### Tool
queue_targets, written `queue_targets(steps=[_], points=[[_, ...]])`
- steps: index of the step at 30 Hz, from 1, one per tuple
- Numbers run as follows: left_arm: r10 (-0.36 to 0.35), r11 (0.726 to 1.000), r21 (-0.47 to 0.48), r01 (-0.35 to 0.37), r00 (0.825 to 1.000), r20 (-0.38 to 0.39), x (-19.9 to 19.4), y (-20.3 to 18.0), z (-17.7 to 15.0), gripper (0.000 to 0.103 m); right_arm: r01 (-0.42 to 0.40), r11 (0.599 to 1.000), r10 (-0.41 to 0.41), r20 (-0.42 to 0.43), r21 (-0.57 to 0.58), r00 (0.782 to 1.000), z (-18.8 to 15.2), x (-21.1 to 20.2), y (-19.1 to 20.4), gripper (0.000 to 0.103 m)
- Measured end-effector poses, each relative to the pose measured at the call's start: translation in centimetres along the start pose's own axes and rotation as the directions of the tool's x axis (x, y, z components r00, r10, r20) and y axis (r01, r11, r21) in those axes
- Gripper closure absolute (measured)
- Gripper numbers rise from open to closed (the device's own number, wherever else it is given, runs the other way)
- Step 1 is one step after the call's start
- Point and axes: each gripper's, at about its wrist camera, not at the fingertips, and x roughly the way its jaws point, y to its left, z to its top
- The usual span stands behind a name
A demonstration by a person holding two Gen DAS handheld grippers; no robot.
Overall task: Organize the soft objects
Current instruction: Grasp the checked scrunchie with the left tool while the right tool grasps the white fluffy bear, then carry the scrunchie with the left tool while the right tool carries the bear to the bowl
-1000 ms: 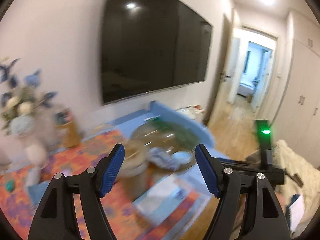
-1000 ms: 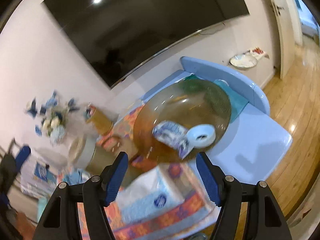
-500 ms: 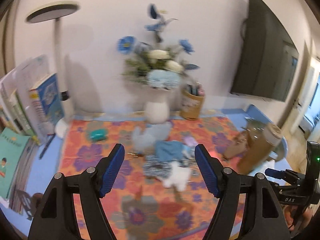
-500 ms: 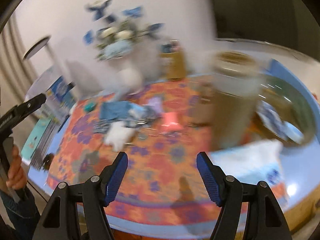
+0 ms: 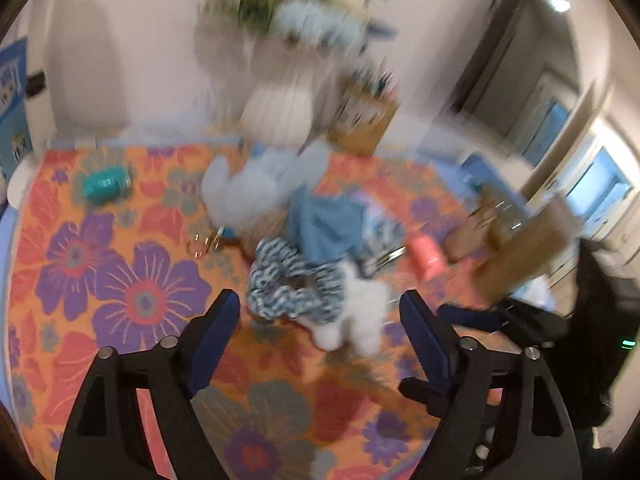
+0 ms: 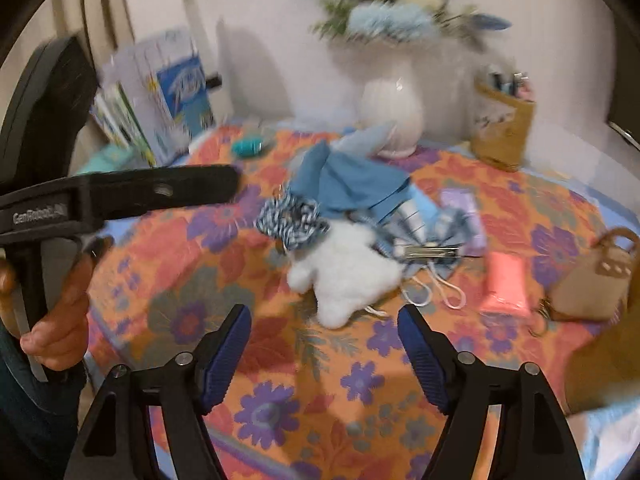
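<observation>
With both the left gripper (image 5: 320, 312) and right gripper (image 6: 324, 328) opening and empty, we should settle squarely over the fluffy white plush toy (image 6: 344, 268) just ahead before closing.

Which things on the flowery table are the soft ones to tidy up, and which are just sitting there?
To tidy:
white fluffy toy
blue-and-white scrunchie
blue cloth
grey plush

Just sitting there:
white vase of flowers
pen holder
books
teal object
pink tube
small tan bag
</observation>
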Motion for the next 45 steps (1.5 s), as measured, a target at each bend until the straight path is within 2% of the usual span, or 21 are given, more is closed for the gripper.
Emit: queue_targets(steps=[7,13,14,16,17,18,19,20,21,23,24,26,30,32,34,36,37,38,39,41,45], points=[[0.009,0.999,-0.042,-0.013,0.996,-0.091,5.5,1.2,0.7,0.022,-0.033,0.998,0.033,-0.016,-0.047,0.999,1.1,4.5,-1.7,0.025],[-0.018,0.997,-0.081,0.012,0.997,-0.078,6.4,2.1,0.9,0.026,0.020,0.994,-0.024,-0.031,-0.108,0.999,1.8,6.6,-0.9,0.024],[-0.026,0.996,-0.088,0.019,0.996,-0.080,6.6,2.4,0.9,0.030,0.026,0.993,-0.030,-0.032,-0.114,0.999,1.9,6.9,-0.9,0.023],[-0.043,0.995,-0.090,0.035,0.995,-0.088,6.5,2.7,0.8,0.050,0.045,0.992,-0.049,-0.026,-0.119,0.998,2.1,7.4,-0.7,0.021],[-0.060,0.994,-0.096,0.051,0.994,-0.093,6.5,2.7,0.7,0.053,0.049,0.991,-0.052,-0.024,-0.122,0.998,2.1,7.5,-0.6,0.021],[-0.065,0.993,-0.102,0.056,0.994,-0.088,6.4,2.8,0.6,0.062,0.053,0.990,-0.056,-0.019,-0.127,0.998,2.1,7.6,-0.4,0.021],[-0.066,0.993,-0.099,0.057,0.994,-0.086,6.2,2.6,0.6,0.078,0.066,0.989,-0.068,-0.010,-0.134,0.998,2.1,7.8,-0.2,0.021],[-0.058,0.995,-0.084,0.050,0.995,-0.084,5.8,2.5,0.4,0.084,0.072,0.989,-0.074,-0.011,-0.133,0.997,2.1,7.9,-0.2,0.023],[-0.047,0.997,-0.071,0.042,0.996,-0.079,5.3,2.3,0.3,0.086,0.077,0.989,-0.080,-0.014,-0.128,0.997,2.1,8.1,0.0,0.035],[-0.038,0.998,-0.055,0.034,0.997,-0.065,3.9,2.0,-0.4,0.086,0.078,0.990,-0.082,-0.028,-0.114,0.996,1.7,8.4,0.0,0.044],[-0.029,0.999,-0.044,0.027,0.998,-0.059,3.3,1.9,-0.7,0.086,0.089,0.990,-0.091,-0.022,-0.109,0.996,1.6,8.3,0.0,0.055],[-0.009,1.000,-0.028,0.008,0.999,-0.053,2.0,1.8,-1.6,0.086,0.072,0.995,-0.073,-0.018,-0.069,0.997,1.3,7.5,-0.4,0.056],[0.000,1.000,-0.015,0.000,0.998,-0.059,-1.2,2.2,-3.9,0.086,-0.042,0.997,0.045,-0.035,0.071,0.998,0.0,5.1,-1.3,0.057],[-0.041,0.999,-0.013,0.040,0.997,-0.064,-2.6,2.4,-5.4,0.086,-0.035,0.992,0.042,-0.059,0.120,0.997,-1.1,3.4,-1.2,0.057],[-0.042,0.999,-0.002,0.042,0.995,-0.086,-3.0,2.5,-6.9,0.085,-0.028,0.989,0.038,-0.069,0.143,0.997,-2.3,1.9,-1.0,0.057],[-0.009,0.999,0.033,0.012,0.994,-0.105,-2.6,2.2,-8.2,0.080,-0.003,0.990,0.015,-0.084,0.142,0.996,-3.3,1.1,-0.8,0.054],[0.012,0.999,0.041,-0.007,0.994,-0.112,-2.3,2.2,-8.8,0.067,0.026,0.991,-0.014,-0.093,0.131,0.996,-3.7,1.1,-0.6,0.053],[0.035,0.999,0.027,-0.032,0.991,-0.128,-1.8,2.5,-9.4,0.065,0.066,0.992,-0.055,-0.105,0.110,0.993,-4.2,1.4,-0.4,0.050],[0.027,1.000,0.009,-0.026,0.990,-0.135,-1.5,2.7,-9.8,0.065,0.086,0.991,-0.074,-0.120,0.101,0.990,-4.4,1.8,-0.3,0.044],[-0.001,0.999,-0.041,-0.004,0.993,-0.119,-1.6,3.3,-10.2,0.064,0.104,0.989,-0.089,-0.134,0.109,0.987,-5.1,2.1,-0.4,0.041],[-0.009,0.996,-0.093,-0.002,0.993,-0.114,-1.9,3.5,-9.9,0.037,0.087,0.986,-0.071,-0.115,0.139,0.991,-5.1,1.5,-1.1,0.023]])
